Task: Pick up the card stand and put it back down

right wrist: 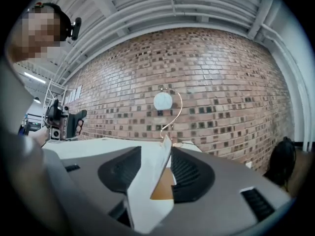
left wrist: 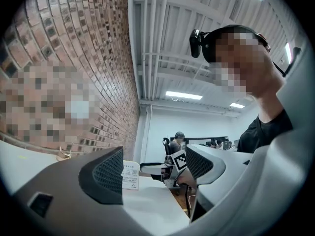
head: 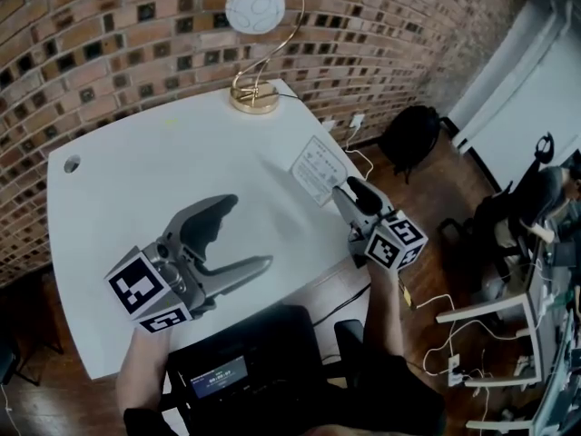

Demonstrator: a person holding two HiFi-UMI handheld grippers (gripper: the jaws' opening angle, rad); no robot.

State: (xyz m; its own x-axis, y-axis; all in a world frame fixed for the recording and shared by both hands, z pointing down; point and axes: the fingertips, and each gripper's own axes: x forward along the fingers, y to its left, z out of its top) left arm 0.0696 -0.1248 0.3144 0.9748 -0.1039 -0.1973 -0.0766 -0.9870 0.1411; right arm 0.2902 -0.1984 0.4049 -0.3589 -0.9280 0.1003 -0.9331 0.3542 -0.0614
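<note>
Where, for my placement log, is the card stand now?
Head view: the card stand sits at the right edge of the table, between the jaws of the right hand-held gripper, lamp beyond it.

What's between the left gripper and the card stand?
Nothing: only bare white table lies between the left gripper and the card stand, as the head view shows.

The card stand (head: 318, 169) is a white rectangular sheet with fine print inside a thin border. It stands on the table (head: 136, 198) near the right edge, its printed face tilted back. In the right gripper view it shows almost edge-on (right wrist: 165, 159), its top leaning to the right. There it stands between the open jaws of the right gripper (right wrist: 156, 167), clear of the left jaw and close against the right one.
</note>
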